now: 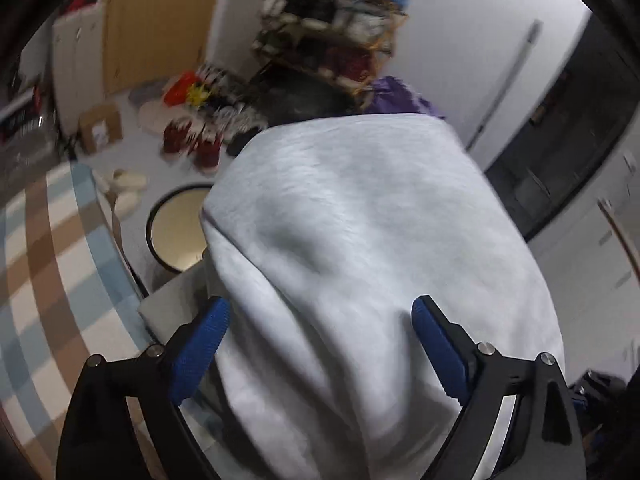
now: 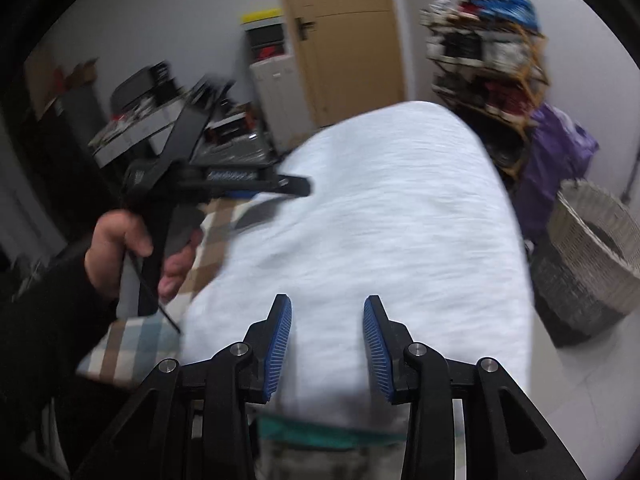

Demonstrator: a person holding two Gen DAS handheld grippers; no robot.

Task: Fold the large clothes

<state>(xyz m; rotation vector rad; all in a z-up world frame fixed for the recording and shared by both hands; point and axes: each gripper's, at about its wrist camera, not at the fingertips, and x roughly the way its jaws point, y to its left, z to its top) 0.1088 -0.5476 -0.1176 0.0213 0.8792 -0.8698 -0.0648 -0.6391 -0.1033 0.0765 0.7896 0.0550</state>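
Observation:
A large light grey garment [image 1: 360, 240] lies in a folded bundle on the checked table cloth [image 1: 52, 248]. My left gripper [image 1: 320, 312] is open, its blue fingers spread over the near end of the garment, gripping nothing. In the right wrist view the same garment [image 2: 380, 220] fills the middle. My right gripper [image 2: 327, 316] is open just above its near edge and holds nothing. The left gripper [image 2: 296, 186] shows there at the garment's left side, held by a hand; its jaws look edge-on.
A cream bowl with a black rim [image 1: 176, 228] stands on the floor left of the garment. A wicker basket [image 2: 592, 256] stands at the right. A cluttered shoe rack [image 2: 488, 56], a purple bag [image 2: 556, 152], a wooden door [image 2: 344, 40] and shoes [image 1: 200, 136] lie beyond.

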